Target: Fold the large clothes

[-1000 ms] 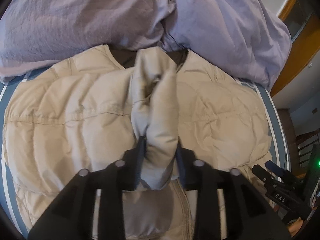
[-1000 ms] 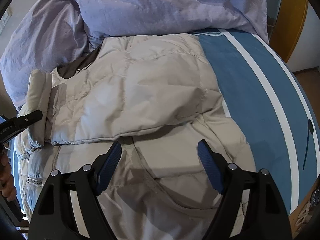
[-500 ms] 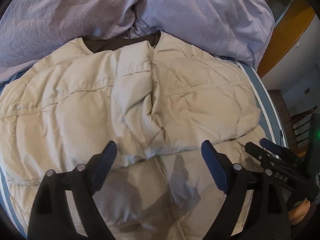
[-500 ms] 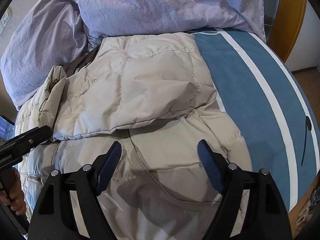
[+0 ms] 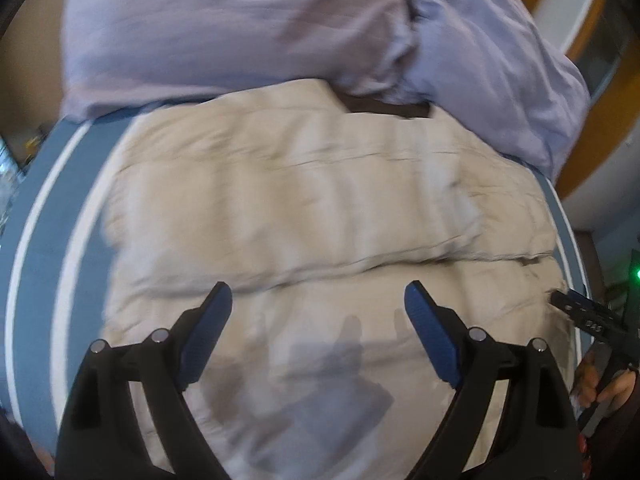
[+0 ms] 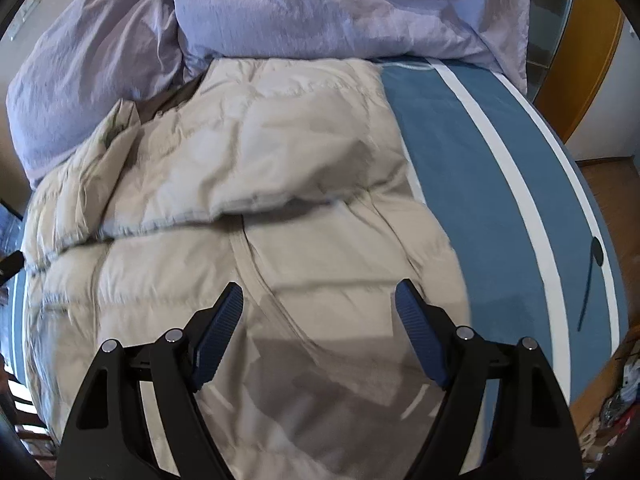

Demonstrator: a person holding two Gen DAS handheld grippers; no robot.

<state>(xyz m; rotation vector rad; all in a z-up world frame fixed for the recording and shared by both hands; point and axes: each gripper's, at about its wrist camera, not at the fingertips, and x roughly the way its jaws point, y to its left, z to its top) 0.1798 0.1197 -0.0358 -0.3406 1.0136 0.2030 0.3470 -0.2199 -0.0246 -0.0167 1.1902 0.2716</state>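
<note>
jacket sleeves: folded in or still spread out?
Folded in. On the beige puffer jacket both sleeves lie across the chest, cuff edges meeting above the zipper; nothing sticks out over the blue bedsheet.

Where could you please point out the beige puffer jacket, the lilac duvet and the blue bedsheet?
beige puffer jacket (image 6: 280,168): right wrist view, folded-over sleeve panel.
lilac duvet (image 6: 320,8): right wrist view, crumpled upper bulk.
blue bedsheet (image 6: 460,152): right wrist view, bare blue band beside jacket.

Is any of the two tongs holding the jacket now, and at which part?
Nothing is held. Left tongs and right tongs are open above the jacket.
</note>
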